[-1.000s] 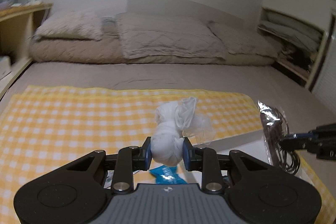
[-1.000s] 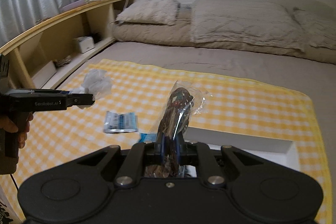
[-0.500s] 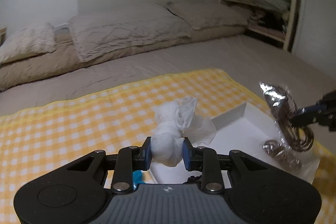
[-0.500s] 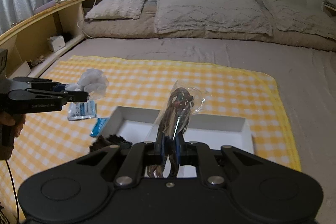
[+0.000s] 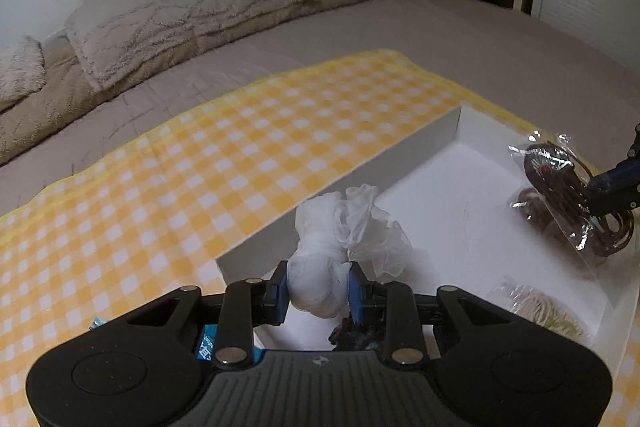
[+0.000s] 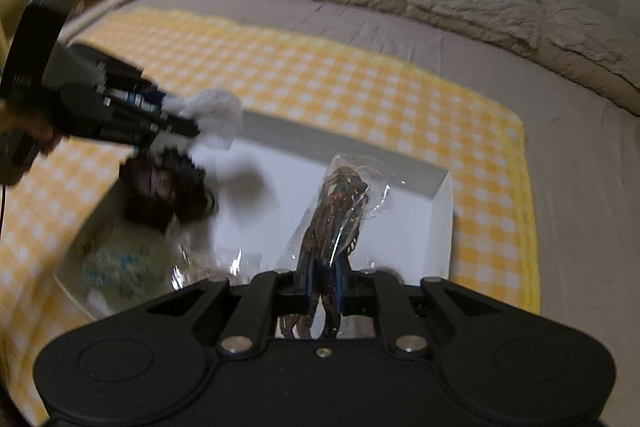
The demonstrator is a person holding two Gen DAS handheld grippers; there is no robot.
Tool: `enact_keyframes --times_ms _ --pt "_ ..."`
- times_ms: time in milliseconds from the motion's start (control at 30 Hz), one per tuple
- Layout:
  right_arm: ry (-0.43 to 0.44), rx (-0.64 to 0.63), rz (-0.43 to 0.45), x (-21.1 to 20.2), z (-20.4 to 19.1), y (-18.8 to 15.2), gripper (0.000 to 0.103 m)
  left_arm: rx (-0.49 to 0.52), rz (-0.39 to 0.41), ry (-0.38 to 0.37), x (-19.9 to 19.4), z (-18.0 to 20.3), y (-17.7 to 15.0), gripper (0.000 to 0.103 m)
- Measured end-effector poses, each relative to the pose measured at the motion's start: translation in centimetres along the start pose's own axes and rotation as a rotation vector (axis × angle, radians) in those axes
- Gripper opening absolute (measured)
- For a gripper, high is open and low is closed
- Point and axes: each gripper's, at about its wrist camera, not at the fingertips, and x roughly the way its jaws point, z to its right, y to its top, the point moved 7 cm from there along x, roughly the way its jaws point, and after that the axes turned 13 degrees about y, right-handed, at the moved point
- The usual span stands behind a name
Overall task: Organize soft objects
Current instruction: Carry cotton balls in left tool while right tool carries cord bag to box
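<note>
My left gripper point(image 5: 318, 287) is shut on a white mesh bundle point(image 5: 340, 239) and holds it over the near left corner of the white box point(image 5: 400, 163). It also shows in the right wrist view point(image 6: 212, 111). My right gripper point(image 6: 323, 281) is shut on a clear bag of brown hair ties point(image 6: 336, 211), held over the right part of the box point(image 6: 442, 211). The bag also shows in the left wrist view point(image 5: 568, 203).
The box sits on a yellow checked cloth point(image 5: 200, 163) on a grey bed. In the box lie a dark fuzzy item point(image 6: 164, 187), a pale bagged item point(image 5: 536, 311) and a blurred patterned item point(image 6: 120, 263). A blue packet point(image 5: 206, 345) lies left of the box.
Both grippers moved forward and down over the white box with their loads. The left one swung right; the box now fills more of both views.
</note>
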Motion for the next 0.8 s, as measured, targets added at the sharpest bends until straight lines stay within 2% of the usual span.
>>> enact_keyframes --times_ms 133,400,500,600,633,667,800 --pt "0.018 -0.015 -0.066 1.5 0.0 -1.1 0.011 0.002 -0.021 0.003 0.9 -0.1 -0.5 0.031" --pt "0.11 0.017 -0.149 3.9 -0.2 -2.4 0.011 0.015 -0.038 0.0 1.8 0.3 -0.6 0.032" --pt "0.098 0.014 -0.173 4.6 -0.2 -2.8 0.011 0.019 -0.039 0.002 2.0 0.4 -0.7 0.033" --pt "0.072 0.029 -0.197 5.1 0.2 -3.1 0.021 0.017 -0.046 0.011 2.2 0.3 -0.7 0.034" --pt "0.061 0.034 -0.204 5.1 0.4 -3.2 0.031 0.017 -0.047 0.014 2.2 0.3 -0.8 0.036" --pt "0.053 0.037 -0.208 5.0 0.4 -3.2 0.035 0.018 -0.047 0.022 2.3 0.3 -0.8 0.041" --pt "0.064 0.062 -0.187 4.4 0.6 -2.9 0.039 0.018 -0.053 0.053 2.4 0.0 -0.9 0.047"
